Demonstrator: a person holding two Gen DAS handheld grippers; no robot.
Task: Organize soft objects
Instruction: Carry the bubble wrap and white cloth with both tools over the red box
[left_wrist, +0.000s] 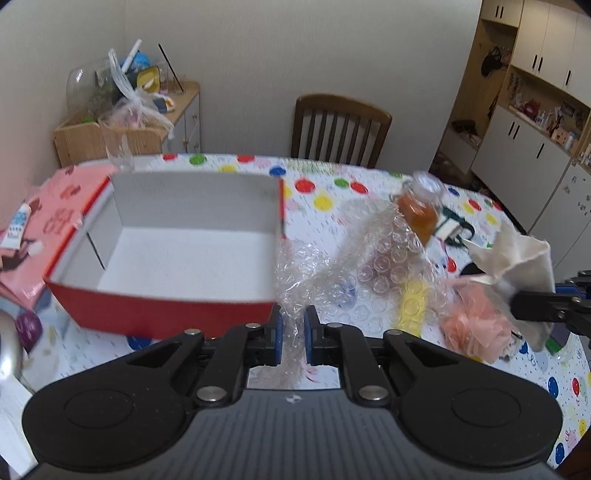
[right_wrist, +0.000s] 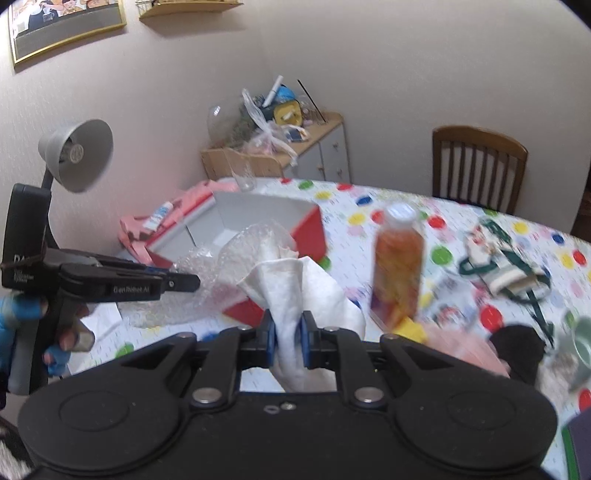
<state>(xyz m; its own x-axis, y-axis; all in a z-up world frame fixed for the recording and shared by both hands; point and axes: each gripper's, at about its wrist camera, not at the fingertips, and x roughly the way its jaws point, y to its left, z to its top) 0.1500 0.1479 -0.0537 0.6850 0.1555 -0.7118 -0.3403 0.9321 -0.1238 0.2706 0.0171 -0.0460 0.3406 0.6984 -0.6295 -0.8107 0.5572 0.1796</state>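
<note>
Starting at the far left of the left wrist view, a pink printed bag (left_wrist: 55, 218) lies flat on the polka-dot-covered worktop (left_wrist: 332, 184), and just beside it sits the open red cardboard box with a white inside (left_wrist: 177, 254), nothing in it. Next along, the left tongs (left_wrist: 293, 332) are squeezed tight on a crumpled sheet of clear bubble wrap (left_wrist: 369, 258); a twisted tail of it is pinched between the blue pads (left_wrist: 277, 334) while the rest trails out to the right over the worktop, just to the right of the box. Behind the wrap stands a clear plastic bottle of orange drink (left_wrist: 417, 210), looking tilted in the fisheye. A green-and-white lanyard pouch (left_wrist: 448, 225) lies beyond it. Lower right, a peach mesh bath puff (left_wrist: 472, 325) rests on the cloth.

At the right edge, the right tongs (left_wrist: 517, 306) come in from the side, clamped on a white crumpled cloth (left_wrist: 517, 254) held up off the worktop.

Over to the right wrist view: the person's hand (right_wrist: 55, 332) grips the left tool at far left, under a grey desk lamp (right_wrist: 79, 155). Centre frame, the white cloth bunches between the right pads, hanging above the red box's near corner. A brown wooden chair (right_wrist: 478, 166) stands behind the worktop.
</note>
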